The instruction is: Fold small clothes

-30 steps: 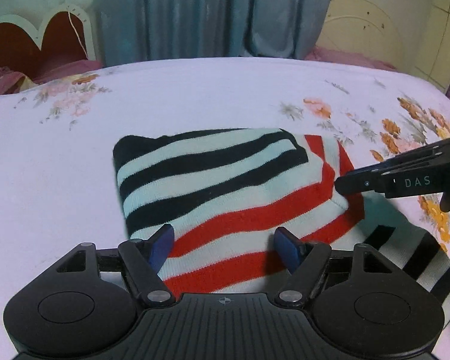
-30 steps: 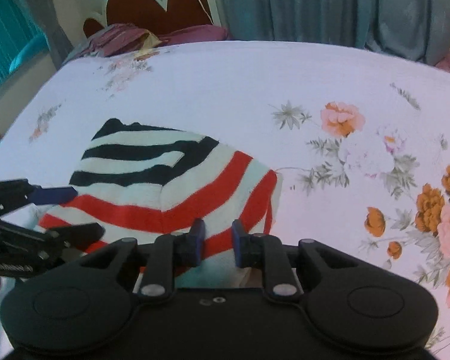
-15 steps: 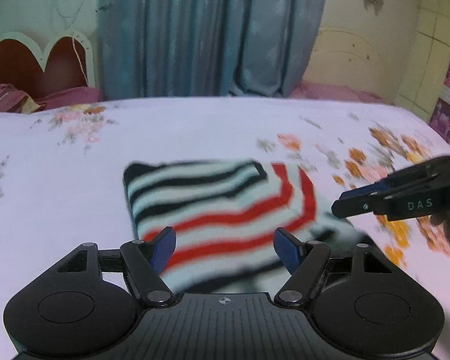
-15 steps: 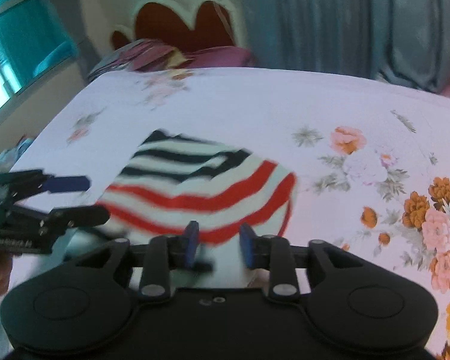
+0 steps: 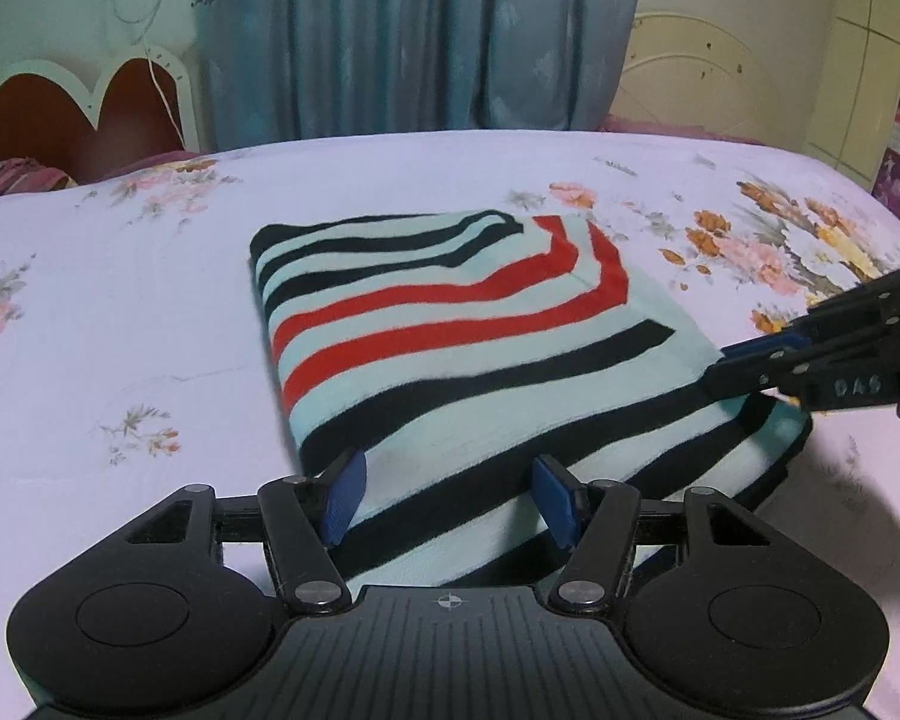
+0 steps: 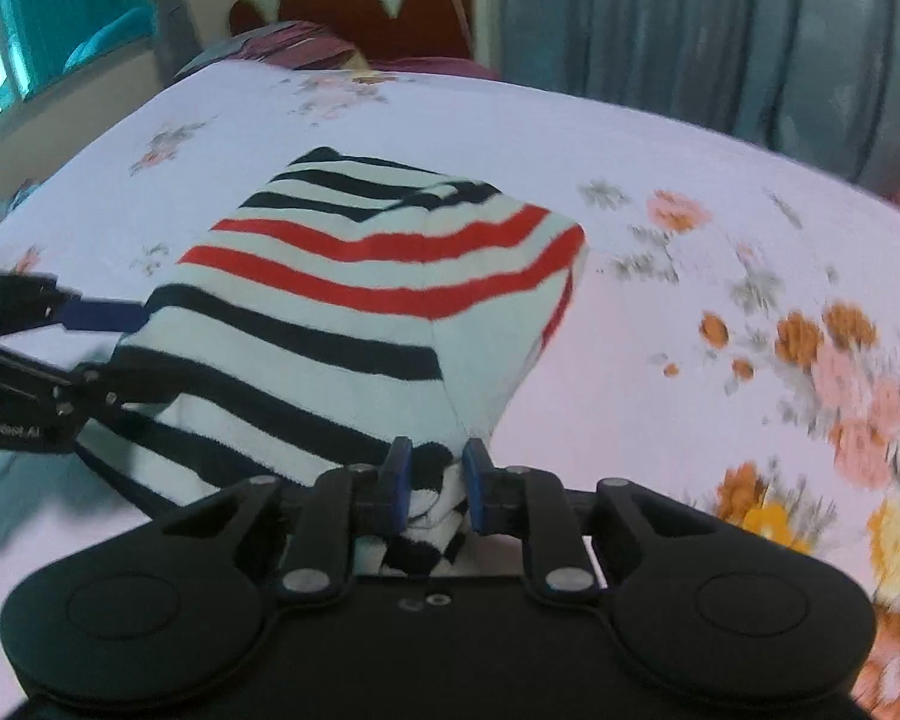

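A striped garment [image 5: 450,330], pale mint with black and red stripes, lies partly folded on the bed; it also shows in the right wrist view [image 6: 360,312]. My left gripper [image 5: 447,498] is open, its blue pads to either side of the garment's near edge, the cloth between them. My right gripper [image 6: 432,480] is shut on the garment's near corner, bunched cloth between its pads. It shows from the side in the left wrist view [image 5: 750,366], at the garment's right edge. The left gripper shows at the left of the right wrist view [image 6: 114,348], at the garment's left edge.
The bed sheet [image 5: 120,330] is white with flower prints [image 6: 840,360]. A heart-shaped headboard [image 5: 78,120] and pillows stand at the far end. Blue curtains [image 5: 420,30] hang behind the bed. A window [image 6: 6,60] is on the left.
Both grippers pulled back toward me with the garment, drawing its black-striped near part out. The right gripper stays shut on the cloth; the left stays open.
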Available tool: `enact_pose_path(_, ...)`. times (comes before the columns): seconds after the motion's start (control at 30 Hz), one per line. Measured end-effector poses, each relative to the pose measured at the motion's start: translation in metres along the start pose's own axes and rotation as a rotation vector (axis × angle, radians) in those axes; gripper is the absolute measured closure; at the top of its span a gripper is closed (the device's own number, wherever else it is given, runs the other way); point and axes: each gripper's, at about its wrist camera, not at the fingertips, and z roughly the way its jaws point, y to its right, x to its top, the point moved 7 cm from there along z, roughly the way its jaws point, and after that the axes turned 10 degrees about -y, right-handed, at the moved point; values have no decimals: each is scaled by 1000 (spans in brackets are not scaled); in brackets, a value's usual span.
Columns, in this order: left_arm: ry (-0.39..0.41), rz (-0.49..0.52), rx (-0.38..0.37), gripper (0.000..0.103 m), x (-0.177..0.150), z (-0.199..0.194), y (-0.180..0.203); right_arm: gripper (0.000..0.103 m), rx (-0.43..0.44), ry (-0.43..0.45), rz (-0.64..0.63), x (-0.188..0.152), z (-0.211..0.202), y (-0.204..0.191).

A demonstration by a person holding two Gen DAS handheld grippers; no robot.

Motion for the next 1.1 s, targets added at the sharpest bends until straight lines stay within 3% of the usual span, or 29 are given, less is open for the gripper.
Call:
enact_pose_path(0.23,-30,-68,-10,42,-9,-5,-20,86,14,-39,56,-13,-3,-3)
enact_pose_path(0.3,-9,-69,5,42,-13,-18,-17,96,16,-1,79,-14,-20,-3)
enact_pose_path(0.43,4,-99,24,42,-25,-32,-8,96,45,102,65,-17,-53,-15)
enact_pose_path(0.53,-16,-117,31,42,-34,-27,-3,96,27,154,-24,-22,-57,-30)
enact_pose_path(0.6,-31,-108,46,42,-40,-23,1,98,22,133,-85,-28,-48,-39)
enact_pose_path(0.7,-63,-133,54,42,-49,-10,-2,100,-60,-2,-57,-36,-15,-29)
enact_pose_path(0.8,-62,-199,26,42,-54,-4,-9,100,-4,17,29,-41,-8,-20)
enact_pose_path(0.93,-60,-212,52,42,-54,-12,-5,100,-22,11,21,-37,-11,-23)
enact_pose_path(1.1,14,-166,89,42,-56,-62,22,95,-20,82,41,-48,-60,-27)
